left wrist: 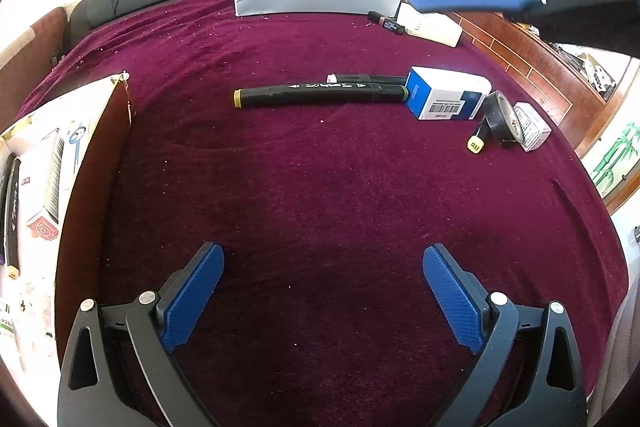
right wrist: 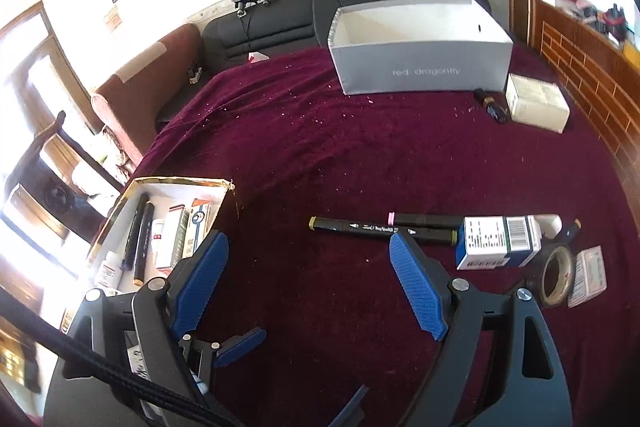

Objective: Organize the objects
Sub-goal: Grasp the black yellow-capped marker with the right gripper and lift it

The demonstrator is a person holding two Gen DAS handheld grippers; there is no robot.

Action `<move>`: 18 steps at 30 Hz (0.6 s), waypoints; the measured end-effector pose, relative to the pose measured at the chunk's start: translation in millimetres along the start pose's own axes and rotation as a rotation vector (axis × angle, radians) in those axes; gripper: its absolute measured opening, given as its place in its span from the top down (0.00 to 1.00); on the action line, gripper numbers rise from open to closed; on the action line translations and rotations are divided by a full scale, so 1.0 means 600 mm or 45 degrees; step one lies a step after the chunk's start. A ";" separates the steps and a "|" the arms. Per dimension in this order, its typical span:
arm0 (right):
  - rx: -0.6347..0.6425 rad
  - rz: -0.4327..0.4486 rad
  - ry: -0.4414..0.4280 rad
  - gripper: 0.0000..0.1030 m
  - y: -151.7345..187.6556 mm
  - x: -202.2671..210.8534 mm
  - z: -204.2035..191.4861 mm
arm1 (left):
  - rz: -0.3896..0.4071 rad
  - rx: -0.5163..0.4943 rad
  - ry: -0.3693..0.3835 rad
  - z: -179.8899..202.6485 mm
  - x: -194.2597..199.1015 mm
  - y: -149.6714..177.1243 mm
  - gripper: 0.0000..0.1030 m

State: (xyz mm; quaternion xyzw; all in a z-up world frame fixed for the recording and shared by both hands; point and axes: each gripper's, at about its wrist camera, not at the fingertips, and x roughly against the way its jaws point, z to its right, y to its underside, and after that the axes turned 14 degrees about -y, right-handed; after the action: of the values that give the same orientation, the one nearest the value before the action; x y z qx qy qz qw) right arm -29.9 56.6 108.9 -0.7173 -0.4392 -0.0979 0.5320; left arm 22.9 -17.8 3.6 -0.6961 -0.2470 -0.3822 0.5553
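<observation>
Maroon cloth [left wrist: 320,167] covers the counter. Grey box [right wrist: 424,67] at the far edge, open top. Gold-rimmed tray [right wrist: 176,187] at left holds markers and small packs. Left gripper [left wrist: 324,291] over bare cloth, jaws wide apart, nothing between them. Right gripper [right wrist: 308,287] likewise spread wide and holding nothing, just near the olive-capped marker [left wrist: 320,95]. A second marker [right wrist: 424,219] lies touching behind it. Blue-white carton [left wrist: 448,95] at their right end, then tape roll [right wrist: 554,277] beside it.
</observation>
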 end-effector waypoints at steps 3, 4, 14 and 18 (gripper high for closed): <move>0.029 -0.002 0.029 0.19 0.000 -0.003 -0.008 | 0.000 0.002 0.006 -0.001 -0.001 0.000 0.04; 0.034 -0.004 0.044 0.19 -0.001 -0.003 -0.008 | 0.000 0.003 0.009 -0.001 -0.001 0.000 0.04; -0.209 0.012 0.055 0.19 -0.045 -0.014 0.132 | 0.010 0.056 0.080 -0.015 0.000 0.000 0.04; -0.296 -0.022 -0.071 0.19 -0.060 -0.065 0.172 | 0.012 0.061 0.084 -0.017 0.000 0.000 0.04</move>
State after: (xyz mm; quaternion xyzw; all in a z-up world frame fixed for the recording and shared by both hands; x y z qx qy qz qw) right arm -113.0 125.5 66.7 -0.7727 -0.4456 -0.1327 0.4321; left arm 20.1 -27.3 4.4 -0.6708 -0.2343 -0.3963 0.5814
